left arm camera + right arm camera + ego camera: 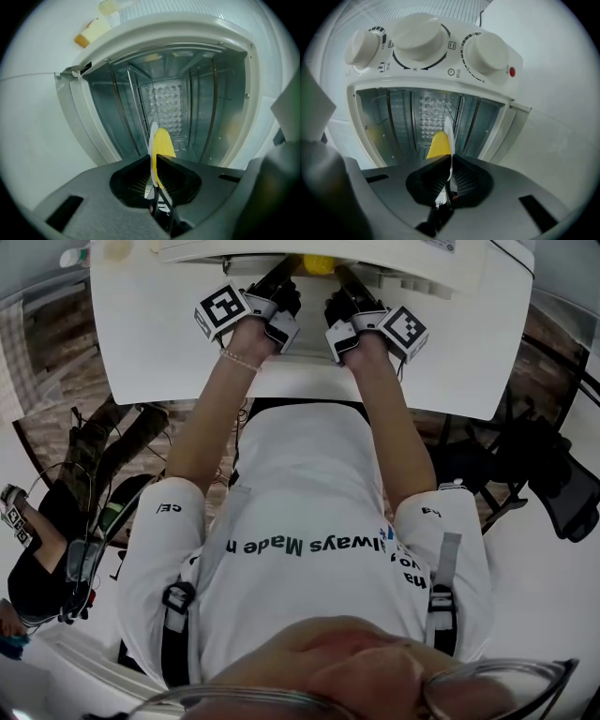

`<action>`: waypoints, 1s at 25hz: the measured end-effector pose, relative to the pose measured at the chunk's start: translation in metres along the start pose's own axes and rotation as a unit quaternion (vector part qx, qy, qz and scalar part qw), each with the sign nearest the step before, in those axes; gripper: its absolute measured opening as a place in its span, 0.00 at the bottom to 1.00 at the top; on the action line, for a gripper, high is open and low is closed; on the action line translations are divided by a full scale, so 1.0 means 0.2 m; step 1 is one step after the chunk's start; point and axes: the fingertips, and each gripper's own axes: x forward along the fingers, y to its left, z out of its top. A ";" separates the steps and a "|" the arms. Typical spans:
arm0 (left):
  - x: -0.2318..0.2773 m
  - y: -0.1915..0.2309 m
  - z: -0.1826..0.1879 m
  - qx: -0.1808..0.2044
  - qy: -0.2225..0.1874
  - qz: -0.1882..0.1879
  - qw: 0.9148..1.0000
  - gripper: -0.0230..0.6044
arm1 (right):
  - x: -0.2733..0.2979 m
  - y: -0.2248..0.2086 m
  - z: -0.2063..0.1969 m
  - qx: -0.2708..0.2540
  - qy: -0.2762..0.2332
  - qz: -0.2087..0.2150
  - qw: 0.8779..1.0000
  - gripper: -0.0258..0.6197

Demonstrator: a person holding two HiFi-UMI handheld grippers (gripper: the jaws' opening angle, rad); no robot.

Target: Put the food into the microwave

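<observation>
A white plate carrying yellow food is held edge-on at the mouth of the white microwave, whose metal cavity stands open. My left gripper is shut on one rim of the plate. On the opposite rim of the plate my right gripper is shut, with the food just beyond it. From the head view both grippers, left and right, reach side by side into the microwave, the food between them.
The microwave has three knobs and a red lamp on its panel. A yellowish block lies on the white table beside it. Another person and a black chair are on the floor around the table.
</observation>
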 end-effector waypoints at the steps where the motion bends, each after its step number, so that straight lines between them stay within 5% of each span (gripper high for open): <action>1: 0.00 0.00 0.00 0.000 -0.001 0.001 1.000 0.06 | 0.01 0.00 0.01 0.001 -0.001 -0.001 1.000 0.07; 25: 0.04 -0.02 0.04 0.002 -0.010 0.006 1.000 0.06 | 0.04 0.05 0.03 -0.001 -0.015 0.013 1.000 0.07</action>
